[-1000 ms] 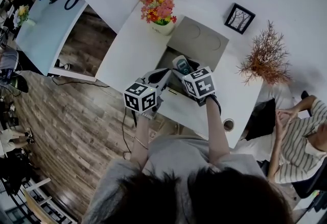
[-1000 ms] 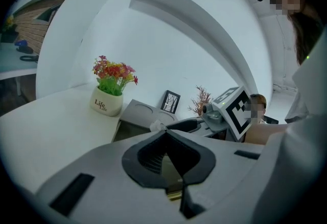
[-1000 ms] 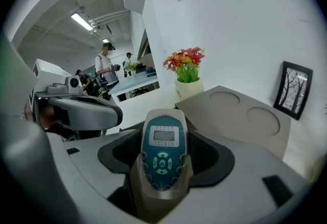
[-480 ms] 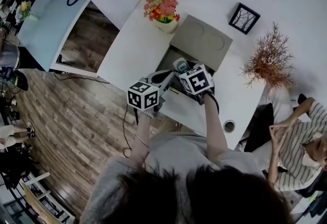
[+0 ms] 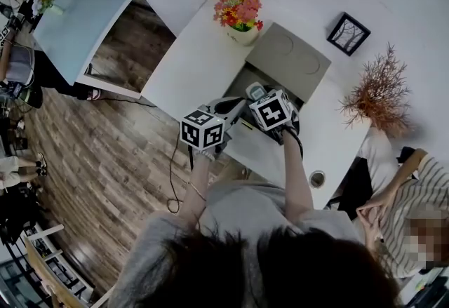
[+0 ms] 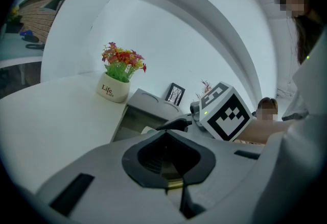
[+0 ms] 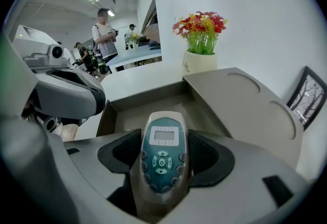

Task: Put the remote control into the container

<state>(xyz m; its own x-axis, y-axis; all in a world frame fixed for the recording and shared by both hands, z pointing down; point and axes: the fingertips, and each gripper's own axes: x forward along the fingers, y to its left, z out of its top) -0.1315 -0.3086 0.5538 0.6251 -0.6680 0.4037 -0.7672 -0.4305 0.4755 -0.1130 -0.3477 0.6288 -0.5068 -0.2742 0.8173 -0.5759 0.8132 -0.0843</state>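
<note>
Clamps the remote control [image 7: 162,139] between the jaws of the right gripper [image 7: 163,167], keypad and small display facing up, long axis in line with the jaws. Front end projecting past the jaw tips, probably so that this end enters first and the body can be laid flat.

Located above the near edge of the open grey container [image 7: 153,100]: not yet inside and, as far as can be judged, not touching it. Jaws aimed into the cavity, toward the far wall. Cavity apparently empty, so no obstruction expected.

Lid [image 7: 245,110] lying beside the opening, on the right in the right gripper view, clear of the entry path.

Left gripper [image 6: 166,162] just beside the right one, at the container's near-left corner, jaws closed together on nothing. Judged as standby, or as a brace for the container; contact with the container cannot be confirmed.

Also on the white table [image 5: 189,54]: flower pot [image 5: 240,15] beyond the container, picture frame [image 5: 349,34] and dried branches [image 5: 382,89] further right, all well apart from the work.

Next step, as a judgement: lower and advance into the cavity; part the jaws only once supported by the floor. Risks: catching the front end on the near wall; dropping from height if let go early.
</note>
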